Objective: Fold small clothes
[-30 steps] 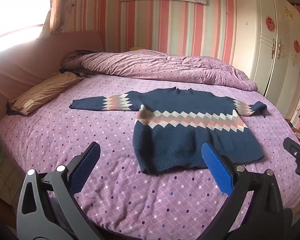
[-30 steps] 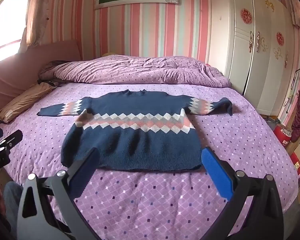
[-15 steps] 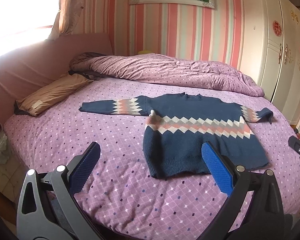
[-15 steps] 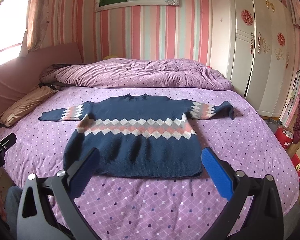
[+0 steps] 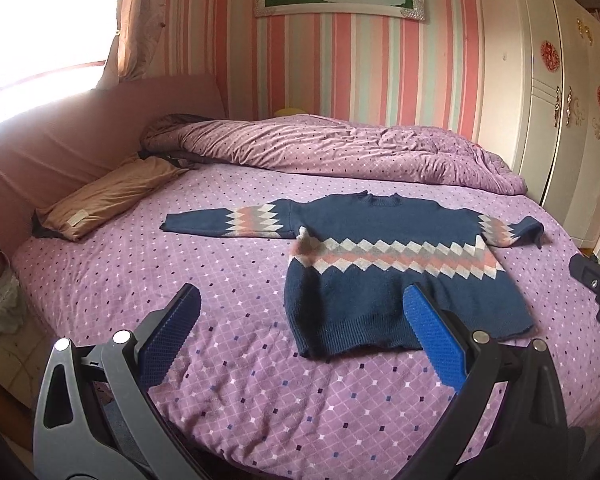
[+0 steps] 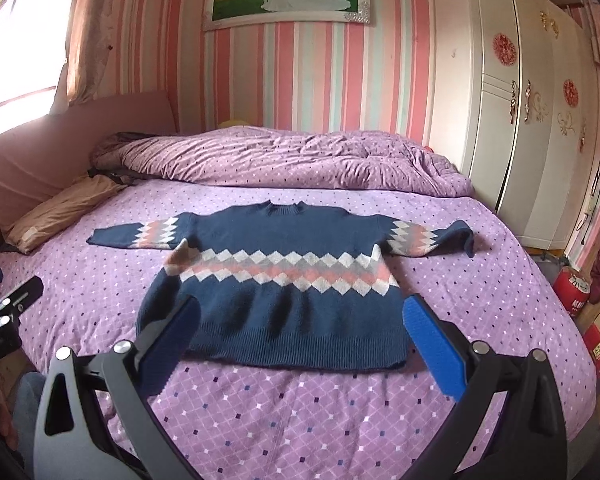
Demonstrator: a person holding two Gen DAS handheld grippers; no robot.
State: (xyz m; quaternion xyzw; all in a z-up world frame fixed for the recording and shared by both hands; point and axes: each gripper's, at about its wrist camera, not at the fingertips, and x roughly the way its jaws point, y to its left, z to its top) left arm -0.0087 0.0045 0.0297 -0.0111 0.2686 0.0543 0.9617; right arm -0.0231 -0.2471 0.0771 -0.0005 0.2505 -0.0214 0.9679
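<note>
A small navy sweater (image 5: 392, 248) with a pink, white and grey diamond band lies flat and face up on the purple bedspread (image 5: 180, 280), both sleeves spread out. It also shows in the right wrist view (image 6: 284, 280). My left gripper (image 5: 300, 320) is open and empty, held above the bed in front of the sweater's lower left corner. My right gripper (image 6: 300, 324) is open and empty, held in front of the sweater's hem, apart from it. The right gripper's tip shows at the right edge of the left wrist view (image 5: 596, 284).
A rolled purple duvet (image 5: 340, 152) lies along the back of the bed. A tan pillow (image 5: 104, 196) lies at the left by the pink headboard (image 5: 80, 136). A white wardrobe (image 6: 520, 120) stands at the right. Boxes and a red can (image 6: 576, 292) sit on the floor.
Both grippers have pulled back and tilted up, so the sweater sits lower and farther in view. The sweater has not moved. Both stay open.
</note>
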